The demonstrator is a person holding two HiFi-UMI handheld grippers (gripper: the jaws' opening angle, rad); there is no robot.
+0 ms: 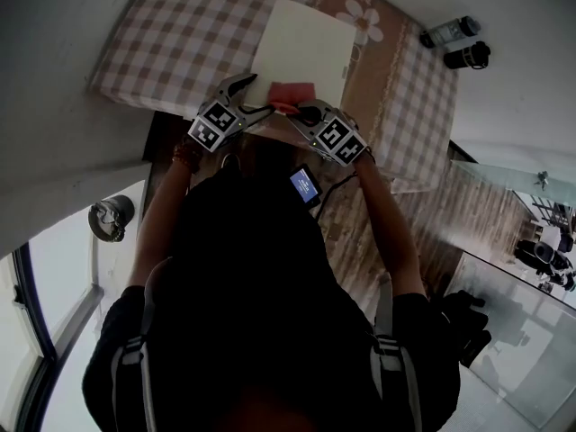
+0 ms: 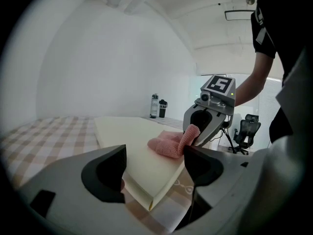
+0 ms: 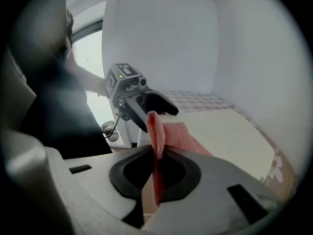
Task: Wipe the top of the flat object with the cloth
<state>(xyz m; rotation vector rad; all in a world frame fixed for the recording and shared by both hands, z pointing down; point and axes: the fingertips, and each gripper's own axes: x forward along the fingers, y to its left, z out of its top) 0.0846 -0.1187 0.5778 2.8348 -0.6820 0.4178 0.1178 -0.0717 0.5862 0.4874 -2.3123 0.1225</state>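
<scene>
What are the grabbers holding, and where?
The right gripper pinches the pink cloth by one edge. The left gripper is open, holding nothing.

Top (image 1: 252, 268): black, short-sleeved.
Straps (image 1: 135, 367): grey, worn over the top's shoulders.
Left gripper (image 1: 255, 95), right gripper (image 1: 304, 109): grey shells, black pads (image 2: 105, 173).
Marker cubes (image 1: 217, 121): printed with black-and-white squares.

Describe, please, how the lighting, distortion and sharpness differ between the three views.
Head view: the dark-clothed person fills the lower half in shadow, while the board and table are bright, edges bowed by the lens. Left gripper view: black ring around the frame; the cloth looks sharp. Right gripper view: the window glares white, and the cloth close to the jaws is soft.
</scene>
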